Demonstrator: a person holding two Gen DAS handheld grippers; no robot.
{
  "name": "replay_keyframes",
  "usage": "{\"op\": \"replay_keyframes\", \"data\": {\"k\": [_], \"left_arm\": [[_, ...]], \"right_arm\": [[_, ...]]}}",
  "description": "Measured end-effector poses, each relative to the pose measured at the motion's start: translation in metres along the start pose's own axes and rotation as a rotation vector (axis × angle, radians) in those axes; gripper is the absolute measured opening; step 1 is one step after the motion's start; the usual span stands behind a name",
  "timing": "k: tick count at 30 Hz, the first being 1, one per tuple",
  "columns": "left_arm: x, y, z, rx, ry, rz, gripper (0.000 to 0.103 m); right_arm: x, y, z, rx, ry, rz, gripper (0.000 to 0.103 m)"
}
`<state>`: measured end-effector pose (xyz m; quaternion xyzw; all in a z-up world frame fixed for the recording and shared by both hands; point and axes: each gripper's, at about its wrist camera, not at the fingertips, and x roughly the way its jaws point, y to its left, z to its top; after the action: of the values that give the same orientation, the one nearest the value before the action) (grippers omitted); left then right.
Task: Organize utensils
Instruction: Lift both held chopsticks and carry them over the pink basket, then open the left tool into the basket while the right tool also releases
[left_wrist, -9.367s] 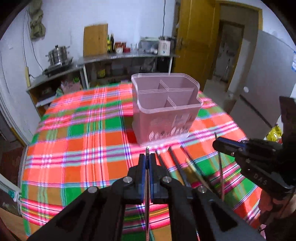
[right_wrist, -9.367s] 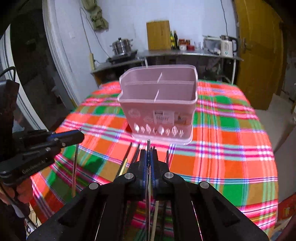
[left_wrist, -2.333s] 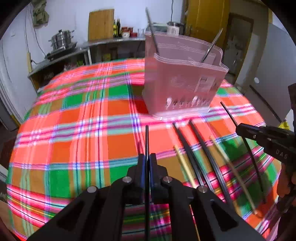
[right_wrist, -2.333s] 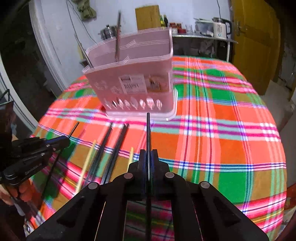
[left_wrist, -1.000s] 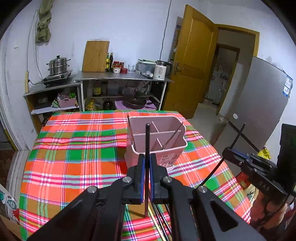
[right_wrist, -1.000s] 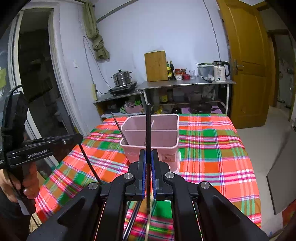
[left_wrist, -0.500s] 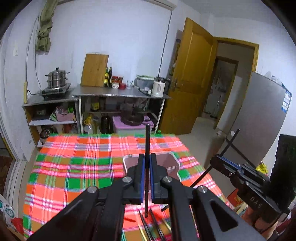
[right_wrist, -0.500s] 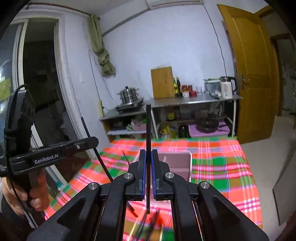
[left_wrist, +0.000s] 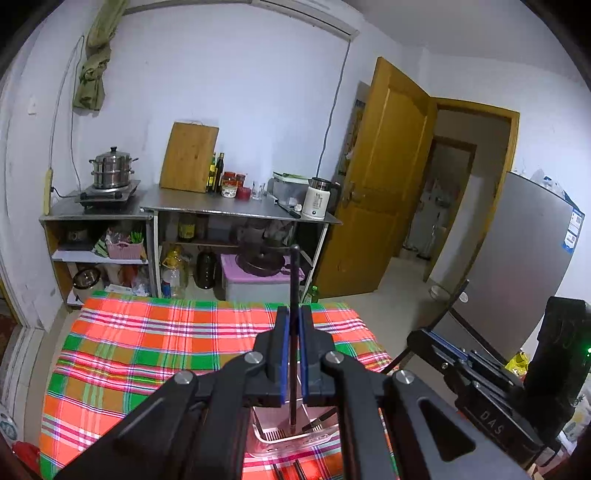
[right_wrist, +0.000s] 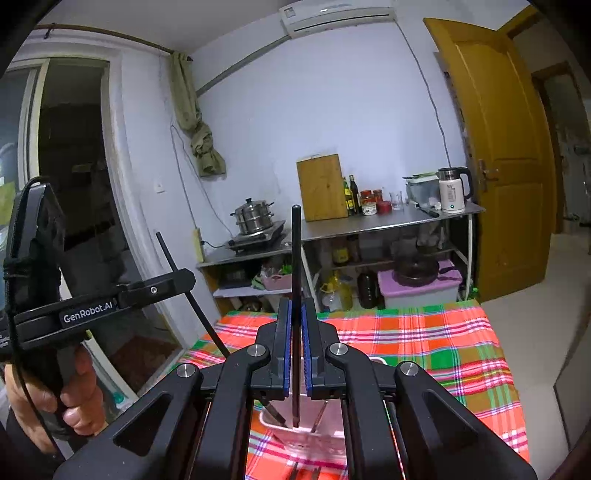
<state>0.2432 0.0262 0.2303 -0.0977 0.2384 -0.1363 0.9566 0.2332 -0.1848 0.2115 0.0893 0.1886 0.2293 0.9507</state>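
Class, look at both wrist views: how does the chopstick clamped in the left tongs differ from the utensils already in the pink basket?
1. The left tongs' black chopstick is clamped above the pink basket; the utensils sit inside it.
2. It stands near upright in that view; the utensils lean on the basket walls.

Shared: all are slim, dark and stick-like. The right tongs clamp a similar chopstick.

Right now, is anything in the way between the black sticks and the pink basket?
Nothing visible blocks them. Each black chopstick is clamped above the pink basket, whose top is open; a few utensils already stand inside.
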Motion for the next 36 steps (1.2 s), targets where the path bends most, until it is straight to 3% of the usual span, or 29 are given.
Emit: {"op": "replay_keyframes", "data": {"k": [10,18,21,23,29,36], "left_arm": [[0.039,0.017,-0.034,-0.036,0.063,0.013,0.005],[0.048,0.025,-0.055,-0.041,0.090,0.012,0.006],[0.048,0.026,-0.060,-0.046,0.095,0.005,0.010],[0.047,0.026,-0.064,-0.041,0.098,0.008,0.019],[0.032,0.023,-0.068,-0.034,0.071,-0.002,0.027],[0.008,0.014,-0.076,-0.010,0.051,0.001,0.027]], "right_arm": [[0.031,-0.008,-0.032,0.006,0.083,-0.014,0.005],[0.049,-0.014,-0.055,0.006,0.161,0.008,0.005],[0.052,-0.014,-0.060,0.000,0.178,0.006,0.005],[0.052,-0.015,-0.062,0.000,0.181,0.003,0.006],[0.040,-0.017,-0.060,0.009,0.167,0.014,0.011],[0.007,-0.015,-0.060,0.007,0.134,0.019,0.012]]}}
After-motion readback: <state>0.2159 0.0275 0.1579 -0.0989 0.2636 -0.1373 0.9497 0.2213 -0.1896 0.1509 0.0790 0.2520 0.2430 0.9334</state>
